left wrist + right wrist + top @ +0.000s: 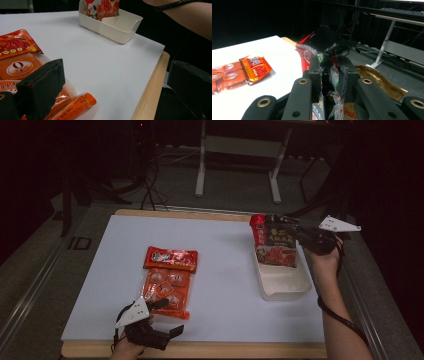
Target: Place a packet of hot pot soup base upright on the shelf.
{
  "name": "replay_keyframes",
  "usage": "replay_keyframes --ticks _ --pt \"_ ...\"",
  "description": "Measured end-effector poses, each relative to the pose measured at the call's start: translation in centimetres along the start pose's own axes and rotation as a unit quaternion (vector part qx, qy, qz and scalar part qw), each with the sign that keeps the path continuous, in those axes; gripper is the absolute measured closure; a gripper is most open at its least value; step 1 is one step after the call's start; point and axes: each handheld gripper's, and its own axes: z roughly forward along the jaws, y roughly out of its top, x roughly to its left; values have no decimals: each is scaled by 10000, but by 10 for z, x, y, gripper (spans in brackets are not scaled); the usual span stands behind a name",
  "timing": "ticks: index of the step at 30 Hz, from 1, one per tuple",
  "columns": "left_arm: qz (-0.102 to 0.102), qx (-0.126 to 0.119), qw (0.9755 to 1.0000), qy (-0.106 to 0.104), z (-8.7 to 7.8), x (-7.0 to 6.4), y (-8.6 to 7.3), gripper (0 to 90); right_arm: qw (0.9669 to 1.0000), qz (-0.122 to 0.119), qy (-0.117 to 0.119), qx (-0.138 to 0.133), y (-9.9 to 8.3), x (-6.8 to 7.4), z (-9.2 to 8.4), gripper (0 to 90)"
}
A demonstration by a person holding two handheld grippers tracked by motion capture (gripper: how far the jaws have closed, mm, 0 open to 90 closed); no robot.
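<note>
A red and black snack bag (pixel 275 242) stands upright at the far end of a white bin (pixel 282 282) on the right of the table. My right gripper (pixel 294 231) is shut on the bag's top edge; the crumpled bag top (pixel 327 46) shows pinched between its jaws. An orange pack of sachets (pixel 169 287) lies flat left of centre, with a smaller red packet (pixel 171 258) on its far end. My left gripper (pixel 169 317) stands open at the pack's near end, one jaw over the pack (pixel 27 67), the other off the table's near edge.
White paper (pixel 225 270) covers a wooden table (pixel 210 349). Beyond the table stand a white desk frame (pixel 237 150) and cables on a grey floor. The bin (pixel 112 25) has free room in its near half.
</note>
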Motion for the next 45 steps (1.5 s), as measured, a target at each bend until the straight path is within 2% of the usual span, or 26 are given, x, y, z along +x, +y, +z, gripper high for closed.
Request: replay_keyframes --ticks 9,15,17,18,20,21,27,29,31,35,37,40,41,45 --pt "-44 -4 10000 15 0 1 -1 22 9996 238 -40 -147 -10 -4 -3 742" --pt "-52 -7 10000 25 0 1 -1 22 9994 253 -184 -153 -14 -3 -4 730" --pt "-55 -24 10000 25 -1 1 -1 22 9990 338 -299 23 -23 -5 -3 718" --pt "-56 -20 10000 23 -1 1 -1 22 9984 479 -267 -98 -27 -7 -6 715" --pt "-85 -11 10000 16 0 2 -1 22 9979 572 -266 -163 -32 -9 -9 703" --pt "-101 -5 9999 11 1 2 -1 22 9977 590 -266 -180 -33 -9 -10 692" --pt "-70 -3 10000 25 1 2 -1 22 9961 747 -447 114 -28 -6 -15 613" --pt "-66 -25 10000 50 0 2 -1 22 9936 937 -586 235 -23 -1 -19 533" --pt "-41 -31 10000 78 0 2 -1 22 9935 970 -570 157 -21 2 -24 500" --pt "45 8 9999 165 0 4 0 22 9940 854 -672 99 -12 11 -34 420" --pt "85 -13 9998 192 0 4 0 22 9941 777 -755 69 -5 17 -42 400" --pt "147 -79 9996 222 -1 4 2 22 9945 727 -758 -28 1 21 -49 391" --pt "123 -125 9997 197 -1 4 2 22 9945 627 -833 -100 10 29 -57 375" --pt "38 -151 9998 133 -3 4 5 36 9949 546 -830 -154 17 38 -65 357"
